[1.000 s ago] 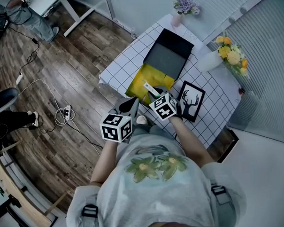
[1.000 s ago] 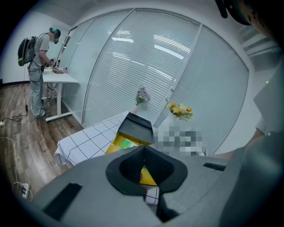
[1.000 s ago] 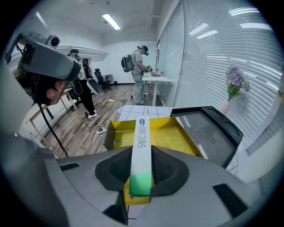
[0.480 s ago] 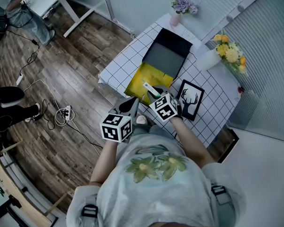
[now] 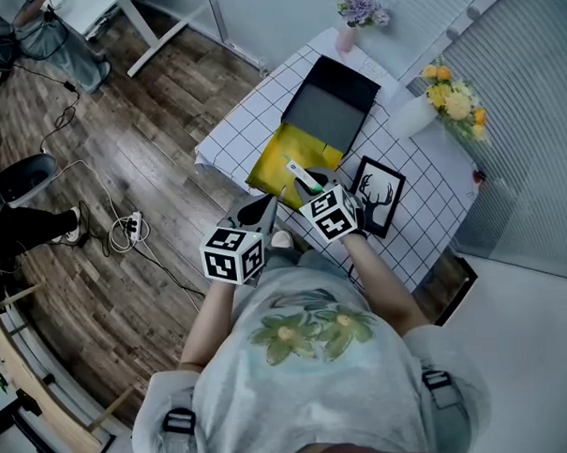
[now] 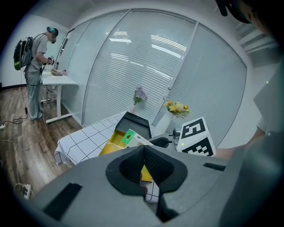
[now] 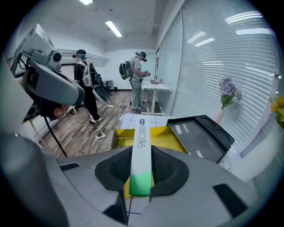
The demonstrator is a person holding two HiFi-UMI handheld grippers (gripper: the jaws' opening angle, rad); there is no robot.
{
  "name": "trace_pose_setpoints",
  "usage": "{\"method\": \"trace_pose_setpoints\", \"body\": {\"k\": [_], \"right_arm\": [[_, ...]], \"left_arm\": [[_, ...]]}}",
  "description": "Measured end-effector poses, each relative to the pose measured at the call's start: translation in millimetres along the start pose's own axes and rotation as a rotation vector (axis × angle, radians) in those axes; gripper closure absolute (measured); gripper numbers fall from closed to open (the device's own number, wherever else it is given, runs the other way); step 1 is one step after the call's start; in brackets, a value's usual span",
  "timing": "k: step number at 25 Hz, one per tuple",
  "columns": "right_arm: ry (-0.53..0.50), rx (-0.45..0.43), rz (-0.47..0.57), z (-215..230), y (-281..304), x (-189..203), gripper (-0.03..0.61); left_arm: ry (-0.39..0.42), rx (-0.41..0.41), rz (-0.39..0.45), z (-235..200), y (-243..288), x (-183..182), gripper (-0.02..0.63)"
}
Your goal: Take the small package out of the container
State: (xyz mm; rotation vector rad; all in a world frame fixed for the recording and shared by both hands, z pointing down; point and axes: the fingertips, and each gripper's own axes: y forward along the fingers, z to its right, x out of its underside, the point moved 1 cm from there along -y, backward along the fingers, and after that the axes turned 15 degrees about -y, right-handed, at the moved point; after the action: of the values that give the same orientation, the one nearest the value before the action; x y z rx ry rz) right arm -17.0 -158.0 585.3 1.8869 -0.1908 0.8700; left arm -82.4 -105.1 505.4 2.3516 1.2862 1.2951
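R tongs (image 7: 141,176) raised; slim white-green pkg (image 7: 142,142) over yellow container (image 7: 168,135).

Bright, even white indoor light. Ceiling strip lights (image 7: 114,28) glow overhead and leave streaks of glare on the blinds (image 6: 164,44). Shadows on the wooden floor (image 5: 120,134) are faint. Both gripper views bulge strongly, with dark rounded corners. Close up, the right hand-held gripper (image 7: 141,159) looks soft.
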Motion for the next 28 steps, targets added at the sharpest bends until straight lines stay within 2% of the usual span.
{"method": "trace_pose_setpoints", "body": {"k": [17, 28], "right_arm": [[-0.012, 0.03, 0.085, -10, -50, -14, 0.491], [-0.03, 0.07, 0.192, -15, -100, -36, 0.491]], "left_arm": [[0.014, 0.005, 0.002, 23, -8, 20, 0.607], [0.016, 0.0, 0.009, 38, -17, 38, 0.607]]}}
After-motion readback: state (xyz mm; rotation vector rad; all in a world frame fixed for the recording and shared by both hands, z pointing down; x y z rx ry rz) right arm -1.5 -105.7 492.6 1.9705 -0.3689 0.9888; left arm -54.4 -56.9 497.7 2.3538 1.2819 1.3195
